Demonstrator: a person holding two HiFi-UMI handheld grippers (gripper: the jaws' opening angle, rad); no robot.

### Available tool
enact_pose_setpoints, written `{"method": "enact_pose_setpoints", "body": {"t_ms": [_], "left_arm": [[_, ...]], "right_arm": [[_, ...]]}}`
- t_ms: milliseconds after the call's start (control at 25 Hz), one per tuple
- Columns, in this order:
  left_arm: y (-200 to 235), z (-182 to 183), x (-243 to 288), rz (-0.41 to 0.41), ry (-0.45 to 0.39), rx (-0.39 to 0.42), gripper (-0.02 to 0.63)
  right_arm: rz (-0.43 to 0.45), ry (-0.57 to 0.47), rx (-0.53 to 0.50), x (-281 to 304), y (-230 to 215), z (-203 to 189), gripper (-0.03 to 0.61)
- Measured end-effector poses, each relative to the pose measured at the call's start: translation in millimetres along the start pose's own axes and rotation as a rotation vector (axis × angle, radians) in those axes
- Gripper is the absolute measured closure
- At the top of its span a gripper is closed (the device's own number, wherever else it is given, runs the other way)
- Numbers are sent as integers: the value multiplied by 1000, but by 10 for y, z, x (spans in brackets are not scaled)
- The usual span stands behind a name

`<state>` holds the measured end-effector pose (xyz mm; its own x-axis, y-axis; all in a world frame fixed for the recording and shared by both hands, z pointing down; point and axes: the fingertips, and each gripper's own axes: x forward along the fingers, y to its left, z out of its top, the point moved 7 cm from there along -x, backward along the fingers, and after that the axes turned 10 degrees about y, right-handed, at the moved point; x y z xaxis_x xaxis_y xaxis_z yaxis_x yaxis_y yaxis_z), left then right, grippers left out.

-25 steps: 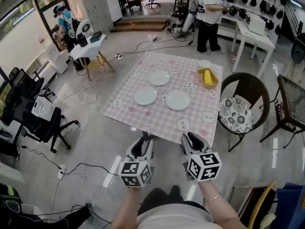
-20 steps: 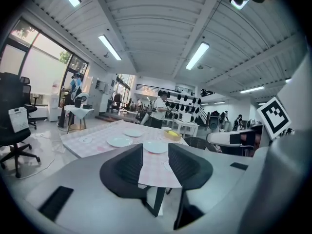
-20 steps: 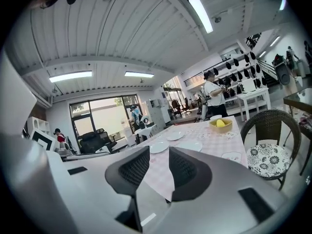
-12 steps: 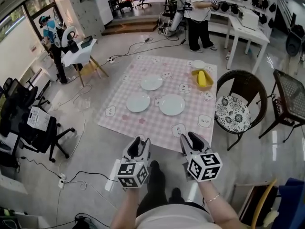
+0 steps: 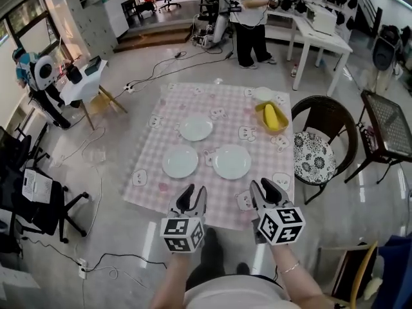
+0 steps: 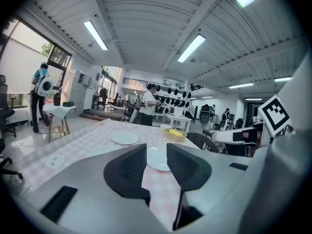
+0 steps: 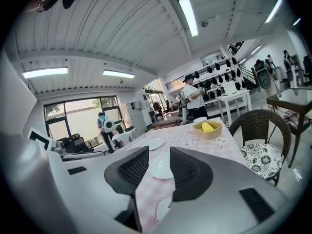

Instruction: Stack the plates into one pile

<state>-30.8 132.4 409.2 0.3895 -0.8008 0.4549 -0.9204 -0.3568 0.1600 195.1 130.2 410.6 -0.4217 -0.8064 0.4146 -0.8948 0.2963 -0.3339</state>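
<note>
Three white plates lie apart on the pink checked tablecloth (image 5: pixel 212 105): a far plate (image 5: pixel 196 127), a near-left plate (image 5: pixel 180 162) and a near-right plate (image 5: pixel 232 161). My left gripper (image 5: pixel 191 199) hovers at the table's near edge, short of the plates. Its jaws are closing with nothing between them. My right gripper (image 5: pixel 266 194) hangs beside it, open and empty. In the left gripper view my left gripper (image 6: pixel 156 152) frames a distant plate (image 6: pixel 158 159). Likewise, the right gripper view shows my right gripper (image 7: pixel 159 155) with a plate (image 7: pixel 163 168) beyond its gap.
A yellow bowl (image 5: pixel 271 116) with something yellow inside and a small white bowl (image 5: pixel 263 94) sit at the table's far right. A wicker chair (image 5: pixel 315 153) stands against the right side. A person (image 5: pixel 244 11) stands beyond the table. Cables cross the floor to the left.
The table has come closer in the head view. Both grippers have gone from over the bare floor to the table's near edge.
</note>
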Motion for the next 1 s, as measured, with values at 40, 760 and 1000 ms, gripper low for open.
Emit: {"method": "enact_pose_setpoints", "body": {"t_ms": [40, 760, 1000], "left_arm": [[106, 75, 114, -14, 3, 11, 468], [817, 732, 1590, -218, 127, 123, 484], [805, 677, 1870, -238, 188, 140, 486]], "right_arm": [[-15, -3, 6, 131, -3, 55, 456], [-298, -31, 166, 1039, -268, 430, 462], [-318, 5, 178, 1137, -380, 360, 462]]}}
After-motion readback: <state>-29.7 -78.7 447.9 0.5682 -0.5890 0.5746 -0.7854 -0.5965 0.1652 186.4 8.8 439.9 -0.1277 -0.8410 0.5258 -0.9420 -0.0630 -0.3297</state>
